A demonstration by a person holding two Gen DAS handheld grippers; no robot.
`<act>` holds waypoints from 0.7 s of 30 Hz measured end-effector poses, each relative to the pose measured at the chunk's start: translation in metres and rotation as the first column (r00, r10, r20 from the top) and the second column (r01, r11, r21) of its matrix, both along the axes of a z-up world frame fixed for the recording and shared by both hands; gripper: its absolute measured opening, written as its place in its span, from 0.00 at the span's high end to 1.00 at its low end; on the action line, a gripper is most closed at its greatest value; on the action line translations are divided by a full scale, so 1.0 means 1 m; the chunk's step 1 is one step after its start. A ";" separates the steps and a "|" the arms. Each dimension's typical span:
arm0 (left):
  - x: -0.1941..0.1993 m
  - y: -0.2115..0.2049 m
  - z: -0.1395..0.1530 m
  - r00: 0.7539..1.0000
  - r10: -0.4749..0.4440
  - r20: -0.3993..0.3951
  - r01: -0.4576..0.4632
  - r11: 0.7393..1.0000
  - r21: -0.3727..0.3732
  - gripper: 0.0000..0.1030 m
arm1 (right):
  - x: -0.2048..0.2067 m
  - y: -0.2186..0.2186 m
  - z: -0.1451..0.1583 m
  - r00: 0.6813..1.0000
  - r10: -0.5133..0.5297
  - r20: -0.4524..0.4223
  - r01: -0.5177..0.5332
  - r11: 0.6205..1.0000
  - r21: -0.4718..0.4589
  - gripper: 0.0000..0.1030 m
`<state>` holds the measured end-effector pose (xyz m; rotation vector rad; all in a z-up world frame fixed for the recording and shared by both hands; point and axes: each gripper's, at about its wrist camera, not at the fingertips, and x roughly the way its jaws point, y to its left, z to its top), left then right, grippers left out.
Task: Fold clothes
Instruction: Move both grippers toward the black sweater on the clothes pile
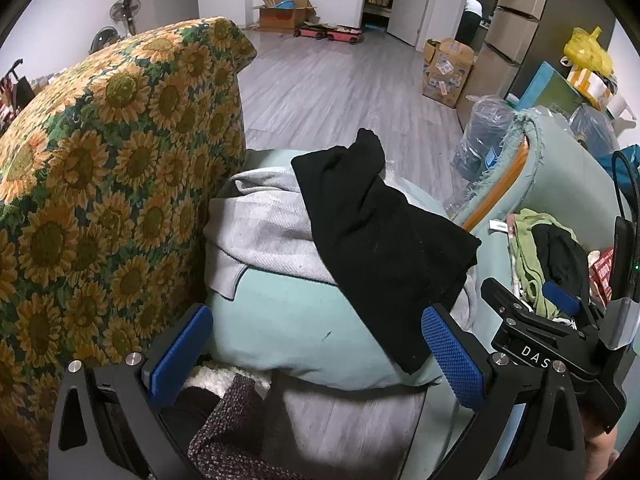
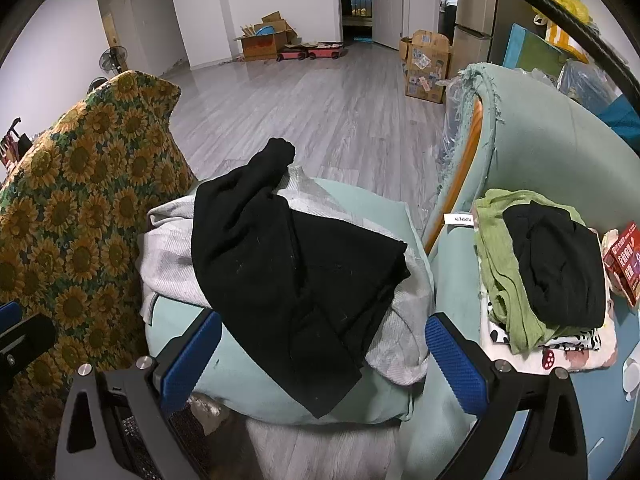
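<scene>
**Both claws wide apart, nothing held**

Left gripper (image 1: 318,354): blue pads spread wide, empty. Right gripper (image 2: 324,356): likewise spread, touching nothing. Directly ahead of both, a black garment (image 2: 288,272) lies draped over a grey garment (image 2: 172,264) on a mint cushion (image 2: 240,376). Right of the right claw, a stack of folded clothes (image 2: 536,280). Left, a sunflower cover (image 1: 100,184).

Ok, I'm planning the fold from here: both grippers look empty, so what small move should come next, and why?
Probably lower the right gripper onto the near edge of the black garment and close on it. Both the right and left gripper are open and hold nothing, and that garment lies crumpled on top of the grey garment on the teal cushion, so it comes off first.
</scene>
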<state>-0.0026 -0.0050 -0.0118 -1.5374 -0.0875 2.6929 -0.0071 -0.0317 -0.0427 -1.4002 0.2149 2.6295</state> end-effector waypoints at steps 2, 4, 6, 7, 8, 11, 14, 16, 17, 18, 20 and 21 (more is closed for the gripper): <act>0.000 0.001 0.000 1.000 0.000 0.003 0.000 1.000 -0.006 0.00 | 0.000 0.000 0.000 1.000 0.000 0.002 0.000 1.000 -0.001 0.00; 0.000 0.002 -0.001 1.000 -0.010 0.006 0.010 1.000 -0.013 0.00 | 0.000 0.000 -0.001 1.000 0.000 0.004 0.000 1.000 -0.002 0.00; 0.000 0.004 -0.002 1.000 -0.017 0.008 0.017 1.000 -0.016 0.00 | 0.000 0.000 -0.001 1.000 -0.001 0.006 0.001 1.000 -0.003 0.00; 0.000 0.004 -0.002 1.000 -0.018 0.010 0.018 1.000 -0.015 0.00 | 0.000 0.001 -0.002 1.000 -0.001 0.009 0.001 1.000 -0.005 0.00; 0.000 0.004 -0.003 1.000 -0.019 0.012 0.020 1.000 -0.015 0.00 | 0.000 0.001 -0.002 1.000 -0.002 0.013 0.002 1.000 -0.008 0.00; -0.002 0.005 -0.005 0.999 -0.025 0.022 0.025 1.000 -0.005 0.00 | -0.001 0.004 -0.006 1.000 -0.010 0.028 0.011 1.000 -0.007 0.00; -0.006 0.004 -0.009 0.999 -0.026 0.036 0.025 1.000 0.010 0.00 | -0.002 0.006 -0.011 0.999 -0.021 0.041 0.021 1.000 0.004 0.00; -0.009 0.002 -0.013 0.999 -0.024 0.049 0.023 0.999 0.031 0.00 | -0.004 0.010 -0.014 0.998 -0.029 0.054 0.028 1.000 0.008 0.01; -0.011 0.002 -0.015 0.998 -0.023 0.055 0.021 0.999 0.044 0.00 | -0.005 0.012 -0.016 0.998 -0.033 0.060 0.032 0.999 0.009 0.01; -0.013 0.001 -0.016 0.998 -0.022 0.061 0.018 0.998 0.056 0.00 | -0.005 0.014 -0.018 0.997 -0.038 0.066 0.037 0.999 0.008 0.02; -0.020 0.001 -0.023 0.996 -0.017 0.082 0.011 0.997 0.078 0.00 | -0.005 0.019 -0.021 0.996 -0.045 0.073 0.045 0.999 0.006 0.02; -0.024 0.001 -0.025 0.996 -0.014 0.093 0.007 0.996 0.085 0.00 | -0.005 0.021 -0.023 0.996 -0.050 0.076 0.050 0.999 0.008 0.02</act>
